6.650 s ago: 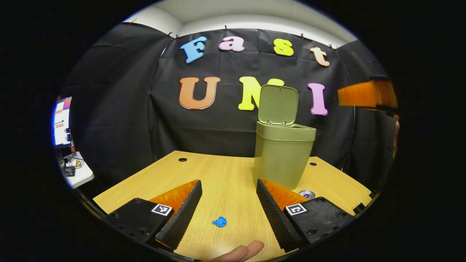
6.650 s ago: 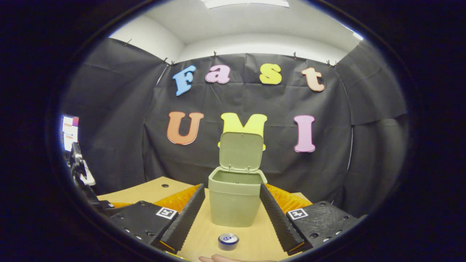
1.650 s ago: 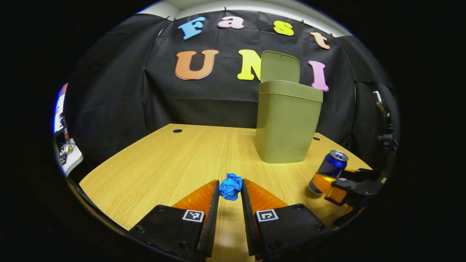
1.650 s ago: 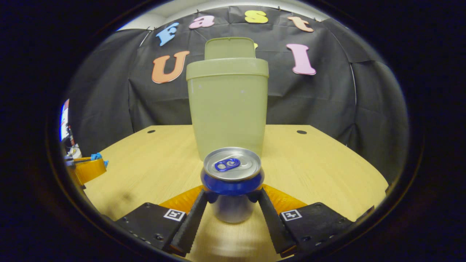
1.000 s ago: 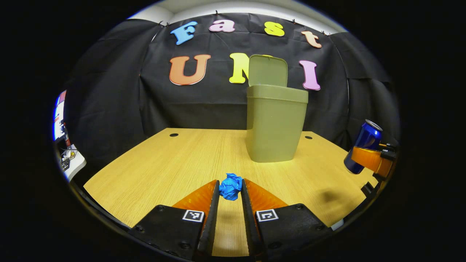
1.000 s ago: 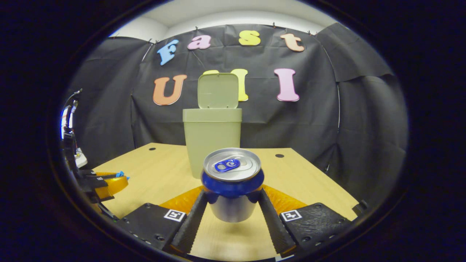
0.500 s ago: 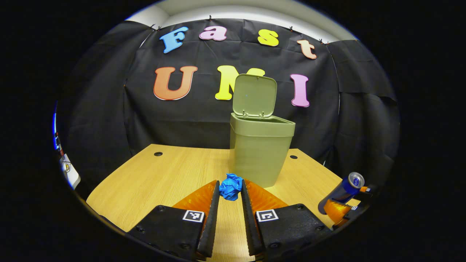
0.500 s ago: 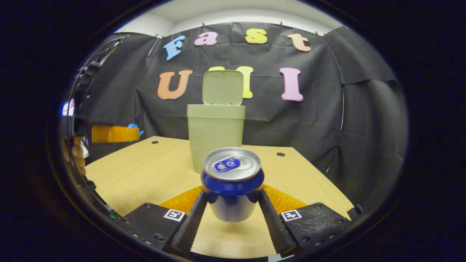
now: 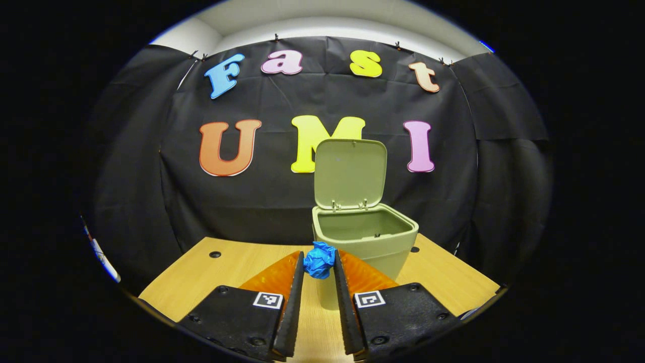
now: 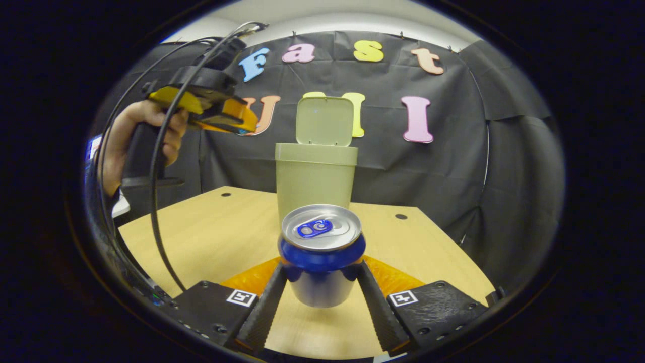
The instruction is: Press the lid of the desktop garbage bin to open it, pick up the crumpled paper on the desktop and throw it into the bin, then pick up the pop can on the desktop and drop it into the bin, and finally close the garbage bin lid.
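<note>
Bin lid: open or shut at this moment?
Open. The lid stands upright behind the bin, hinged at the back rim, and the left gripper view looks down into the bin's bare interior.

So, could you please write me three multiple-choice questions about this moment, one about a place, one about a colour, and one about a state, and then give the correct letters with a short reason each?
1. Where is the crumpled paper?
A. lying on the table
B. between the fingers of the left gripper
C. inside the bin

2. What colour is the band around the top of the pop can?
A. blue
B. red
C. green

3. In what state is the lid of the bin?
A. shut
B. taken off and lying on the table
C. standing open

Answers:
1 B: the left gripper view shows both fingers pressing the paper, in front of the bin.
2 A: the right gripper view shows blue under the silver top, with the right gripper clamped on the can.
3 C: the lid stands upright on its hinge and the bin's inside shows.
</note>
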### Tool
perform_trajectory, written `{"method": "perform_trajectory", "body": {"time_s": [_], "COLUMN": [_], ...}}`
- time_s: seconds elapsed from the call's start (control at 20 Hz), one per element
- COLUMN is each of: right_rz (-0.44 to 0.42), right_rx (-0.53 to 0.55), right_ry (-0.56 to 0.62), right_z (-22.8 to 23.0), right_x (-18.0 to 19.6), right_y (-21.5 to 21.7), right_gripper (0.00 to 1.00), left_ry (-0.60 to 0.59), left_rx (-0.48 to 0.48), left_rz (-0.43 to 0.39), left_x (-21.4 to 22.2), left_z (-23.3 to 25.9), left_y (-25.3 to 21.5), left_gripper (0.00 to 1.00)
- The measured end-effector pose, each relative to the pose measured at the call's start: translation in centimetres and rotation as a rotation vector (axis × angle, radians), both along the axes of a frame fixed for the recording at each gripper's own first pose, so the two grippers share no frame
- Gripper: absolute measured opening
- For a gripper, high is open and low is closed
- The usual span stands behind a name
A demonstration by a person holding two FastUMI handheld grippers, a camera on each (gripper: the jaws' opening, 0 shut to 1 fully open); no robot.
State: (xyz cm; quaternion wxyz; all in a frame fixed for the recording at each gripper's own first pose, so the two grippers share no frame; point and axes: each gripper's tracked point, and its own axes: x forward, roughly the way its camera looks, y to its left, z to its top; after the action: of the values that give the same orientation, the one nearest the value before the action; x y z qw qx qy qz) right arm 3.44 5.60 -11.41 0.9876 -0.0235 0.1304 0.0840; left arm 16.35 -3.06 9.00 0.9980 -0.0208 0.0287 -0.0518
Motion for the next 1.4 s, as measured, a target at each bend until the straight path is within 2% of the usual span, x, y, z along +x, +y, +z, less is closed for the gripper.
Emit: {"method": "perform_trajectory", "body": {"time_s": [0.2, 0.3, 0.55, 1.0, 1.1, 1.2, 1.25, 1.35, 1.4], "right_rz": [-0.008, -0.012, -0.028, -0.043, -0.042, -0.04, -0.038, -0.035, -0.034], "right_rx": [0.014, 0.022, 0.026, 0.036, 0.038, 0.037, 0.036, 0.039, 0.042], "right_ry": [-0.002, 0.007, 0.03, 0.057, 0.063, 0.061, 0.064, 0.078, 0.083], "right_z": [-0.1, -0.5, -1.5, -2.5, -2.5, -2.5, -2.6, -3.0, -3.2], "right_x": [0.7, 1.0, 1.4, 2.9, 3.0, 3.0, 3.0, 3.1, 3.2], "right_y": [-0.6, -0.9, -1.4, -3.3, -3.4, -3.5, -3.5, -3.6, -3.6], "right_gripper": [0.8, 0.8, 0.8, 0.8, 0.8, 0.8, 0.8, 0.8, 0.8], "left_ry": [-0.033, -0.051, -0.014, 0.038, 0.042, 0.048, 0.053, 0.056, 0.056], "left_rx": [-0.049, -0.039, -0.027, -0.033, -0.022, -0.006, -0.001, -0.006, -0.008], "left_rz": [0.011, 0.033, -0.021, -0.072, -0.083, -0.079, -0.083, -0.088, -0.079], "left_x": [5.0, 7.5, 12.2, 14.3, 14.4, 14.4, 14.3, 14.1, 14.1], "left_z": [3.1, 4.3, 4.3, 2.7, 2.7, 2.6, 2.5, 2.4, 2.5], "left_y": [-0.7, -0.8, -4.0, -7.6, -8.1, -8.3, -8.6, -8.8, -8.7], "left_gripper": [0.37, 0.37, 0.37, 0.37, 0.4, 0.56, 0.74, 0.88, 0.91]}}
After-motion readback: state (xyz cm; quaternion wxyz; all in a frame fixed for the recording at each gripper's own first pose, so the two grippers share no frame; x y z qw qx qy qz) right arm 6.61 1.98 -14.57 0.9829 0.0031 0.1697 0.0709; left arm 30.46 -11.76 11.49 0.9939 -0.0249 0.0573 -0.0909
